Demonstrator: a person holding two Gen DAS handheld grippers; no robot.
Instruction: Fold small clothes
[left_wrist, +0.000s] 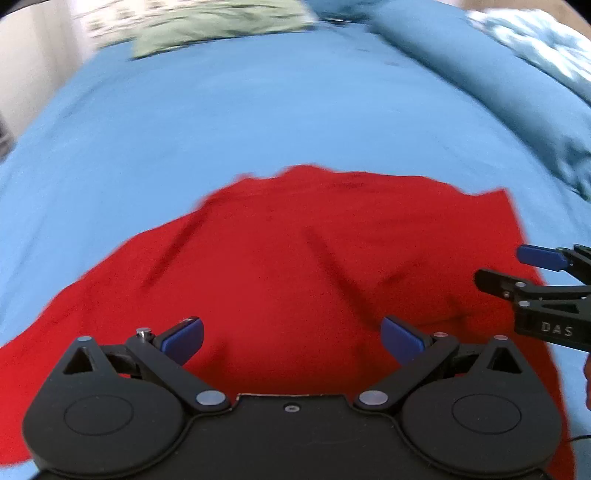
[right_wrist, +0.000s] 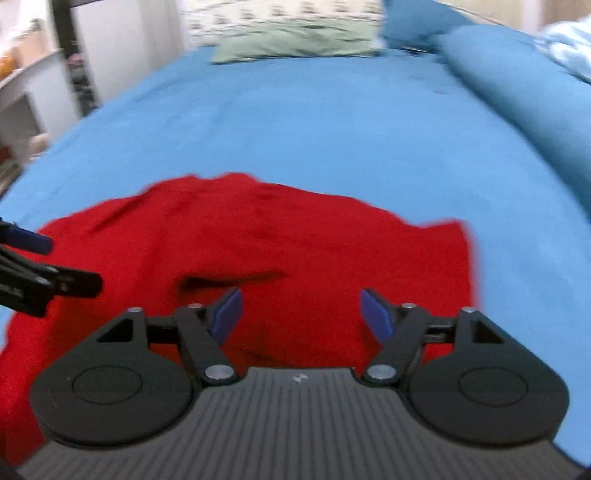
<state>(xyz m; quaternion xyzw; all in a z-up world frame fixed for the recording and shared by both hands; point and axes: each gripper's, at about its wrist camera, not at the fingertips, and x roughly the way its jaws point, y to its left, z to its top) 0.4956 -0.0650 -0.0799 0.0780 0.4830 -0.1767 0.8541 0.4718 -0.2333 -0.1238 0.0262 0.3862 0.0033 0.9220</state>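
A red garment (left_wrist: 280, 258) lies spread on the blue bed sheet (left_wrist: 258, 110), with a few creases. It also shows in the right wrist view (right_wrist: 258, 236). My left gripper (left_wrist: 291, 338) is open and empty, hovering over the garment's near part. My right gripper (right_wrist: 301, 314) is open and empty, over the garment's right half. The right gripper shows at the right edge of the left wrist view (left_wrist: 517, 266). The left gripper shows at the left edge of the right wrist view (right_wrist: 62, 262). Both views are blurred by motion.
A green pillow (left_wrist: 218, 26) and a patterned pillow (right_wrist: 280, 11) lie at the head of the bed. A rolled blue duvet (left_wrist: 491, 74) runs along the right side. White furniture (right_wrist: 29, 92) stands left of the bed.
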